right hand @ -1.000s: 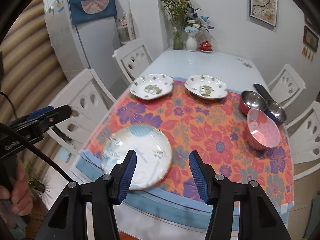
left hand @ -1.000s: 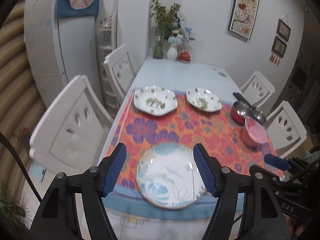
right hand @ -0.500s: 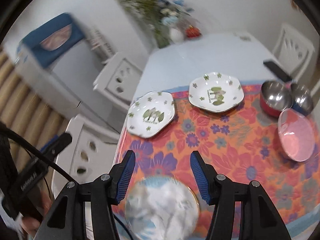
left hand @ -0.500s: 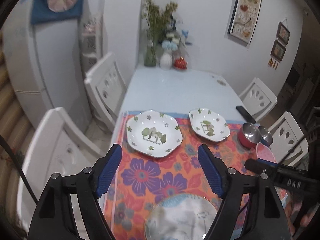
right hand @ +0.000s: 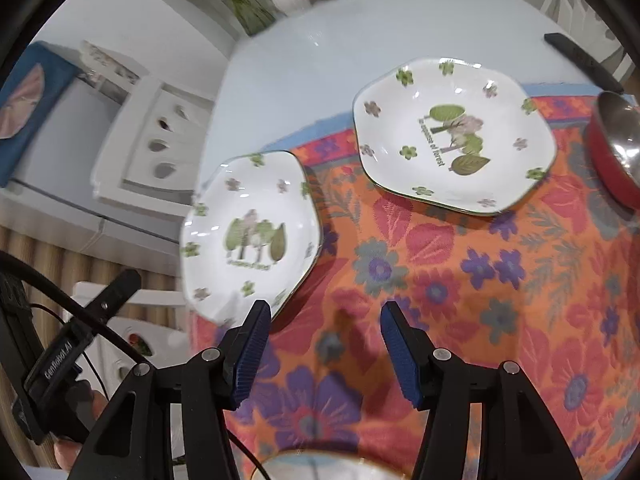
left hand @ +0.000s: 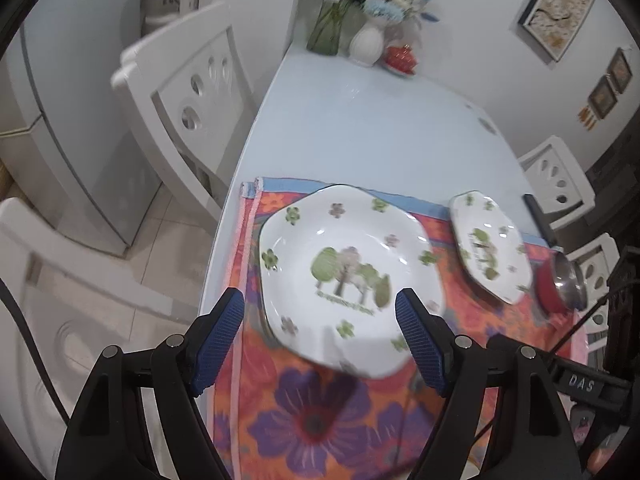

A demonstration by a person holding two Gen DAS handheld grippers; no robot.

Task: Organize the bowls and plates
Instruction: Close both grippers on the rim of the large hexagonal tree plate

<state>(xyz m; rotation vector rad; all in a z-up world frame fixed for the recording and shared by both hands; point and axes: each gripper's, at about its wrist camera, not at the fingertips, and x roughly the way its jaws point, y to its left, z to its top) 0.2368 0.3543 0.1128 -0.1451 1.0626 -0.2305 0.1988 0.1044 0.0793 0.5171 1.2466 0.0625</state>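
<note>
Since the earlier frames both of my grippers have advanced up the table and dropped lower; the round blue-patterned plate (right hand: 320, 465), formerly between my pads, now shows only as a sliver at the bottom edge of the right view.

My left gripper (left hand: 320, 336) stands wide open with nothing held. The near tree plate (left hand: 348, 276) lies on the floral cloth (left hand: 312, 420) just ahead of and between its pads, not gripped; whether the pads touch its rim I cannot tell, as that edge is blurred.

My right gripper (right hand: 323, 354) is partly open and empty, over bare cloth. The near tree plate sits ahead and to the left of its left pad; the far tree plate (right hand: 452, 136) is well ahead to the right.

Both tree plates are white, angular-rimmed and shallow, printed with green trees, small flowers and a line of text.

Count: two tree plates, one round plate, one red bowl with a steel interior (right hand: 618, 148) at the right edge, and two grippers.
</note>
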